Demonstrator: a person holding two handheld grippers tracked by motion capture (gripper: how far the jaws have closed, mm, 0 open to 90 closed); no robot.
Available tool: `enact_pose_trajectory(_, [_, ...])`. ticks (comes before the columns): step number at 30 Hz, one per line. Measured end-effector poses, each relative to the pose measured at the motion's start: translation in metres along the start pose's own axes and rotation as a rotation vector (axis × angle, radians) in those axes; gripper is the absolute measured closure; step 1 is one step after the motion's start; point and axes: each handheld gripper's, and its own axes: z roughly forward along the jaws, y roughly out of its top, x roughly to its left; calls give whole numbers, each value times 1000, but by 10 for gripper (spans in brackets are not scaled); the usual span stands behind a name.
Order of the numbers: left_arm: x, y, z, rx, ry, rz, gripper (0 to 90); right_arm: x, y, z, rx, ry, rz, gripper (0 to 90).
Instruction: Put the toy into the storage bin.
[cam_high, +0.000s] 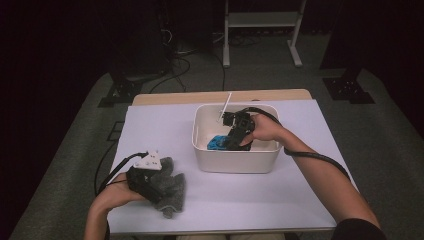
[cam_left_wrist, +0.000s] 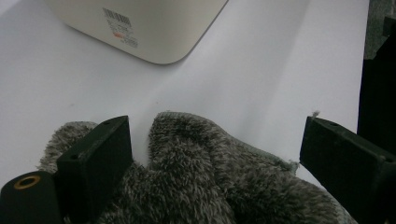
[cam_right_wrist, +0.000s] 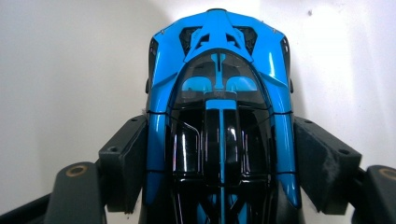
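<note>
Right tongs (cam_right_wrist: 219, 154) clench the blue toy car (cam_right_wrist: 219, 93) inside the white bin (cam_high: 235, 162); lift straight up, clearing the rim. Left tongs (cam_left_wrist: 215, 154) stand released over the grey fuzzy cloth (cam_left_wrist: 210, 186).

My counter (cam_high: 165, 125) brightly lit from above, room behind nearly black, high view soft and grainy, glossy reflections on the blue car (cam_right_wrist: 219, 93), close jaws blurred.

The right gripper (cam_right_wrist: 219, 158) is clamping a blue and black toy car (cam_right_wrist: 219, 93) by its sides, one black jaw pressing each flank. The car's nose is pointing away, toward a plain white surface (cam_right_wrist: 70, 60) behind it.
</note>
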Motion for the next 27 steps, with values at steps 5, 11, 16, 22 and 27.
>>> enact_pose_trajectory(5, [-1, 0, 0, -4, 1, -1, 88, 1, 0, 1, 11, -5, 2, 251])
enact_pose_trajectory(11, [-1, 0, -1, -5, 2, -1, 88, -1, 0, -1, 6, 5, 23, 267])
enact_pose_trajectory(16, [-1, 0, -1, -6, 3, 0, 88, -2, 0, 0, 19, 6, 43, 264])
enact_pose_trajectory(22, [-2, 0, -1, -5, 2, 1, 88, -3, 0, 1, 28, 7, 65, 274])
enact_pose_trajectory(27, [-3, 1, 0, -2, 1, 2, 88, -1, 2, -14, -9, -12, 67, 290])
